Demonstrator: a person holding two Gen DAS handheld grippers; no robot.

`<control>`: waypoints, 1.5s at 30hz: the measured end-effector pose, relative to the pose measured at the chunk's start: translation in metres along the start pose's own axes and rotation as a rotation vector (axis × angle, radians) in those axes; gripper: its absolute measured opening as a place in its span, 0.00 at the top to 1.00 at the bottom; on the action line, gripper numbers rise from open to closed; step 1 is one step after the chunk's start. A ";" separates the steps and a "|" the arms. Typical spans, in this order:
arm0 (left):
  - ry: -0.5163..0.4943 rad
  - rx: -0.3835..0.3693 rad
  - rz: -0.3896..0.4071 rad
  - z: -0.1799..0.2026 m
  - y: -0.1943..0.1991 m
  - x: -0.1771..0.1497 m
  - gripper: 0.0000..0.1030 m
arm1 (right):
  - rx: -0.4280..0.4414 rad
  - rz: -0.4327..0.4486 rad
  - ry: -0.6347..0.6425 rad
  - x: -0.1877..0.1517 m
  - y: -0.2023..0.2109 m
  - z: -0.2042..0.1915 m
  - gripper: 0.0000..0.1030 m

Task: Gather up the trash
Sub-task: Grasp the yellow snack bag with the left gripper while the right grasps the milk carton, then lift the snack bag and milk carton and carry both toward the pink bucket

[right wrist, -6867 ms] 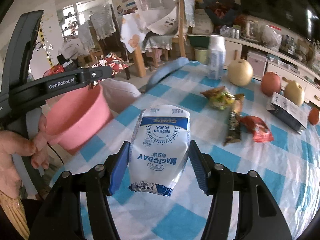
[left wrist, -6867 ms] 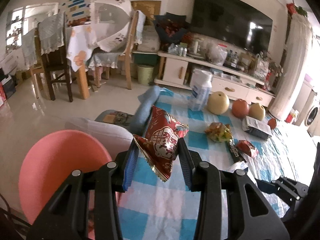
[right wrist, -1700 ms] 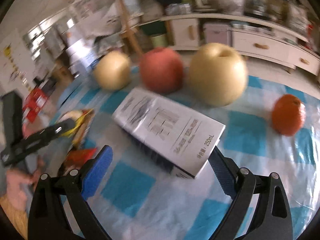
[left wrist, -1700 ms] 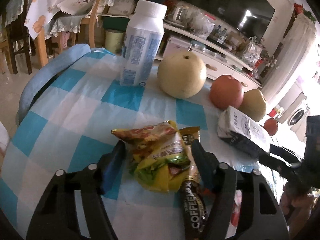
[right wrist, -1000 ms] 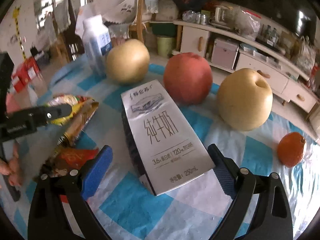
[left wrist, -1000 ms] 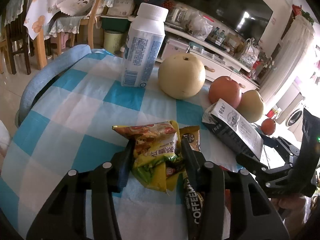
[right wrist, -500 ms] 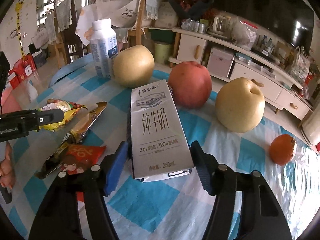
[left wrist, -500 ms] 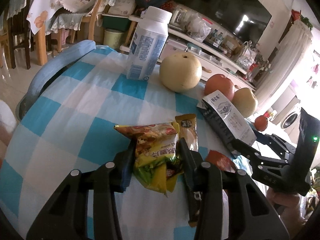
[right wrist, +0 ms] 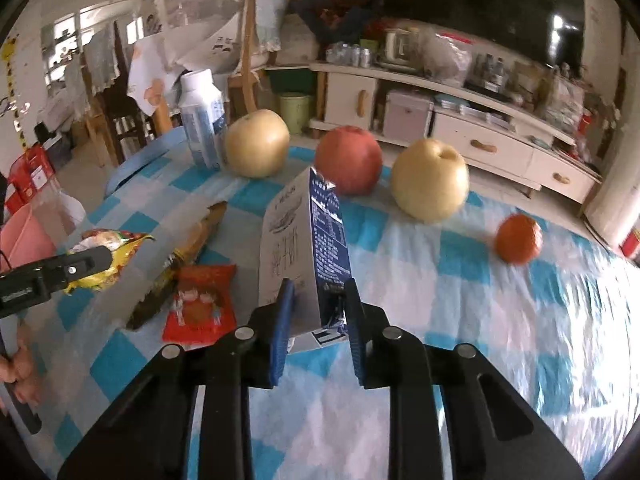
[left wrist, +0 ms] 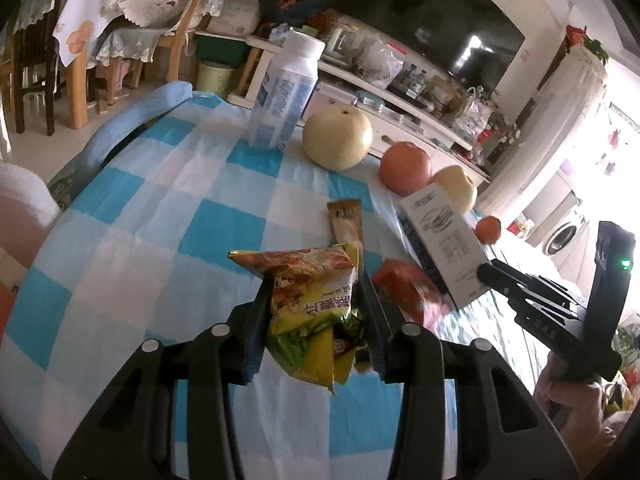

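My left gripper (left wrist: 316, 286) is shut on a yellow snack bag (left wrist: 308, 304), held just above the blue-checked tablecloth (left wrist: 160, 208). My right gripper (right wrist: 318, 286) has its jaws closing on a white and blue milk carton (right wrist: 304, 236). The pads press its lower sides and it stands tilted up off the cloth. In the left wrist view the carton (left wrist: 444, 236) sits at the right in the other gripper. A brown coffee stick (right wrist: 188, 248) and a red packet (right wrist: 200, 304) lie on the cloth between the two grippers.
A white bottle (left wrist: 284, 96), two pears (right wrist: 256, 148) (right wrist: 430, 180), a red apple (right wrist: 348, 158) and a small orange (right wrist: 518, 238) stand along the far side of the table. A pink bin (right wrist: 20, 236) is off the table's left edge.
The right jaws closed from wide onto the milk carton and tipped it up off the cloth. The left gripper drew back with the snack bag, away from the coffee stick.
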State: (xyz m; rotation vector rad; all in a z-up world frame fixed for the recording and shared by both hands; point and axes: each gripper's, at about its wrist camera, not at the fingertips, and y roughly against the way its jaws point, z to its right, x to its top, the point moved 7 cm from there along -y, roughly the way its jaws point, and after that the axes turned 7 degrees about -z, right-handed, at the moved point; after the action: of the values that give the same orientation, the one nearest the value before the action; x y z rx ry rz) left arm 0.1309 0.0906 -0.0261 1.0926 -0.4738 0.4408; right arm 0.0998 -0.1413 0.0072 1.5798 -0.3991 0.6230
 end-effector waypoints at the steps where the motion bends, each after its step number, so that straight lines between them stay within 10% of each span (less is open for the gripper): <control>1: -0.005 0.001 -0.002 0.000 0.002 -0.003 0.58 | 0.001 -0.003 -0.010 -0.002 0.002 0.001 0.71; 10: -0.020 0.014 -0.007 -0.002 0.032 -0.037 0.58 | 0.055 0.001 -0.041 -0.023 0.023 -0.026 0.57; 15: -0.023 0.007 0.002 -0.005 0.054 -0.050 0.58 | 0.011 0.017 -0.038 -0.023 0.025 -0.039 0.23; 20: -0.061 0.031 0.033 -0.009 0.068 -0.049 0.58 | -0.032 0.009 -0.187 -0.011 0.012 -0.014 0.15; 30: -0.105 0.092 0.085 -0.023 0.084 -0.038 0.58 | -0.056 -0.071 -0.350 0.006 -0.039 0.002 0.15; 33: -0.138 0.107 0.090 -0.022 0.085 -0.038 0.58 | -0.096 -0.082 -0.350 0.003 -0.046 0.001 0.36; 45: -0.154 0.090 0.105 -0.037 0.086 -0.035 0.58 | -0.162 0.014 -0.321 0.000 -0.014 -0.008 0.40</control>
State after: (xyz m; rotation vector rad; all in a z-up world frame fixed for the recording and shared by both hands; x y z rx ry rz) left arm 0.0596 0.1541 0.0023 1.1971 -0.6542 0.4763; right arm 0.1069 -0.1319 -0.0037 1.5239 -0.6833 0.3362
